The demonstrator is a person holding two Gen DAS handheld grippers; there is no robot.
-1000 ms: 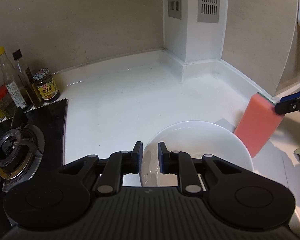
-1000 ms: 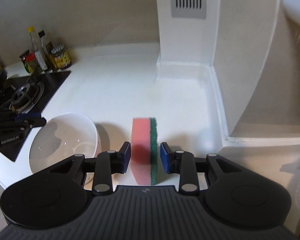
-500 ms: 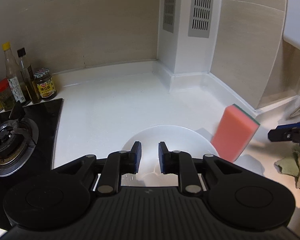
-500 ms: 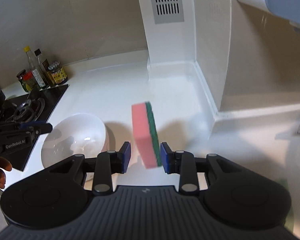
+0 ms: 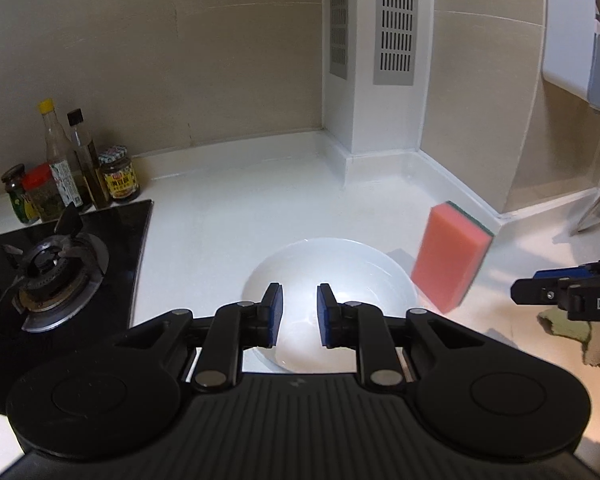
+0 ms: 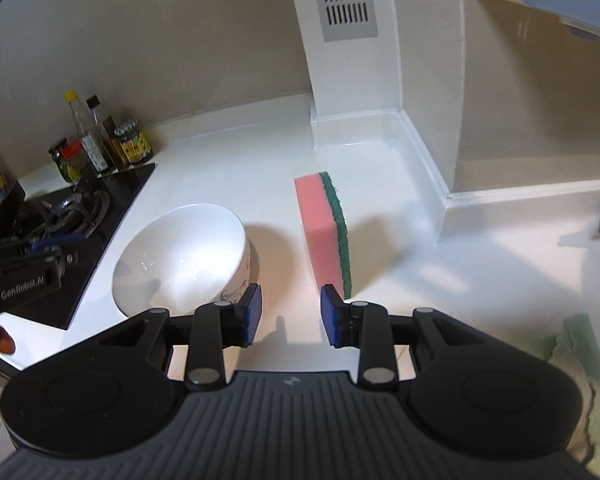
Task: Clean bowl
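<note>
A white bowl (image 5: pixel 340 264) sits upright on the white counter (image 5: pixel 235 216), just right of the stove. My left gripper (image 5: pixel 297 316) hovers over the bowl's near side, open, with nothing between its blue pads. A pink sponge with a green scrub face (image 6: pixel 320 232) stands on end on the counter to the right of the bowl (image 6: pixel 179 256), leaning and free of any grip. My right gripper (image 6: pixel 291 316) is open just short of the sponge, its right pad near the sponge's lower corner. In the left wrist view the sponge (image 5: pixel 448 260) looks blurred, and the right gripper (image 5: pixel 540 292) sits at the right edge.
A black gas stove (image 5: pixel 51 276) lies left of the bowl, with bottles and jars (image 5: pixel 71 172) behind it. A white pillar with grey vents (image 5: pixel 380 80) stands in the back corner. A green cloth (image 6: pixel 580 360) lies at the right, near a raised ledge (image 6: pixel 520 196).
The right gripper's jaws have spread and let go of the sponge, which now stands free on the counter. Both grippers have drawn back from the bowl. The left jaws stand slightly wider.
</note>
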